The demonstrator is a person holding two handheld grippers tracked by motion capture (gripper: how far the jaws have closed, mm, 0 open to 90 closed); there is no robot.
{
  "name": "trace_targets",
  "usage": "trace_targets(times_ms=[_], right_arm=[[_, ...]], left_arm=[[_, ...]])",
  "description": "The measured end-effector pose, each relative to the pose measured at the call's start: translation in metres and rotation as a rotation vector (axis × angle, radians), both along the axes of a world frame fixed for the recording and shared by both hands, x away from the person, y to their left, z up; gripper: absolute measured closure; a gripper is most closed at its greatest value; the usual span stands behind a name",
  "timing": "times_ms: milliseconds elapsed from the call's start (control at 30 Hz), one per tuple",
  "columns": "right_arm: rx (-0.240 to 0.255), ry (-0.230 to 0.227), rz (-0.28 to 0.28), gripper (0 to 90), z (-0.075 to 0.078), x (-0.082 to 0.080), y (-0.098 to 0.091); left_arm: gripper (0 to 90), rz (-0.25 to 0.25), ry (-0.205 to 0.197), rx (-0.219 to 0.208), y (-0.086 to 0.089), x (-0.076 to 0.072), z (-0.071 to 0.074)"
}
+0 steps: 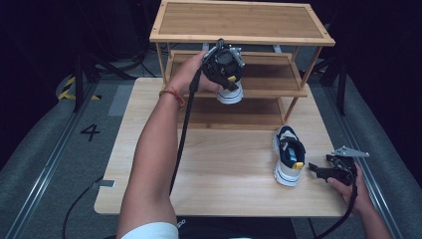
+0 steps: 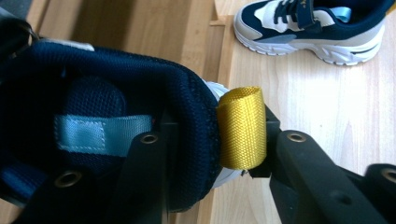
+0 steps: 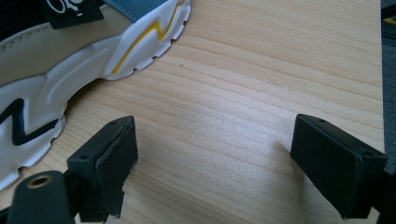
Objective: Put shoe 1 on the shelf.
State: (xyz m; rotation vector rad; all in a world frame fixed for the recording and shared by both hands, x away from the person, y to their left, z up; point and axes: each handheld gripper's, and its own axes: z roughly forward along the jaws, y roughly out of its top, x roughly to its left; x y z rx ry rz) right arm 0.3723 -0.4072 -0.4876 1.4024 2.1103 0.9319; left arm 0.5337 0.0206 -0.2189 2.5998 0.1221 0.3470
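Observation:
My left gripper (image 1: 226, 74) is shut on the heel of a navy and white sneaker (image 1: 230, 92), held up in front of the middle shelf (image 1: 271, 74) of a bamboo rack. In the left gripper view one jaw is inside the sneaker (image 2: 107, 93) and the other presses the yellow pull loop (image 2: 242, 128) at its heel. A matching sneaker (image 1: 288, 155) stands on the table at the right, toe pointing away. My right gripper (image 1: 312, 167) rests open just right of it, its jaws (image 3: 215, 154) wide apart over bare wood beside the sneaker's sole (image 3: 56, 70).
The three-tier bamboo rack (image 1: 241, 35) stands at the table's far side, its lowest shelf (image 1: 234, 114) bare. The light wooden table (image 1: 224, 179) has free room in its middle and left. Cables trail off the front edge.

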Motion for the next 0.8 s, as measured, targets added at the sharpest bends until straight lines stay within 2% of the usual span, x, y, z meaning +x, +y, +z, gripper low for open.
trace_targets(times_ms=[100, 233, 333, 467, 500, 567, 600, 633, 700, 733, 800], right_arm=[[0.000, 0.000, 0.000, 15.4, 0.000, 0.000, 0.000], [0.000, 0.000, 0.002, 15.4, 0.000, 0.000, 0.000], [-0.002, -0.003, 0.004, 15.4, 0.000, 0.000, 0.000], [-0.003, -0.003, 0.004, 15.4, 0.000, 0.000, 0.000], [0.002, -0.003, 0.002, 15.4, 0.000, 0.000, 0.000], [0.001, -0.003, 0.002, 15.4, 0.000, 0.000, 0.000], [0.001, -0.003, 0.002, 15.5, 0.000, 0.000, 0.000], [0.001, -0.003, 0.002, 15.5, 0.000, 0.000, 0.000], [0.001, -0.003, 0.002, 15.5, 0.000, 0.000, 0.000], [0.002, -0.004, 0.002, 15.5, 0.000, 0.000, 0.000], [0.001, -0.004, 0.002, 15.5, 0.000, 0.000, 0.000]], left_arm=[[61.2, 0.027, -0.022, -0.028, 0.004, 0.001, 0.000], [51.7, 0.062, -0.055, -0.086, 0.010, -0.001, -0.004], [51.1, 0.075, -0.063, -0.125, 0.015, -0.005, -0.006], [47.2, 0.095, -0.092, -0.150, 0.020, -0.012, -0.009], [44.8, 0.105, -0.089, -0.172, 0.022, -0.014, -0.009], [41.0, 0.127, -0.132, -0.199, 0.025, -0.017, -0.008], [39.7, 0.137, -0.144, -0.228, 0.028, -0.020, -0.006], [39.4, 0.137, -0.144, -0.228, 0.028, -0.020, -0.006], [36.4, 0.157, -0.159, -0.292, 0.035, -0.024, 0.000], [36.1, 0.159, -0.153, -0.308, 0.038, -0.026, 0.001], [35.9, 0.159, -0.157, -0.320, 0.040, -0.028, 0.001]])
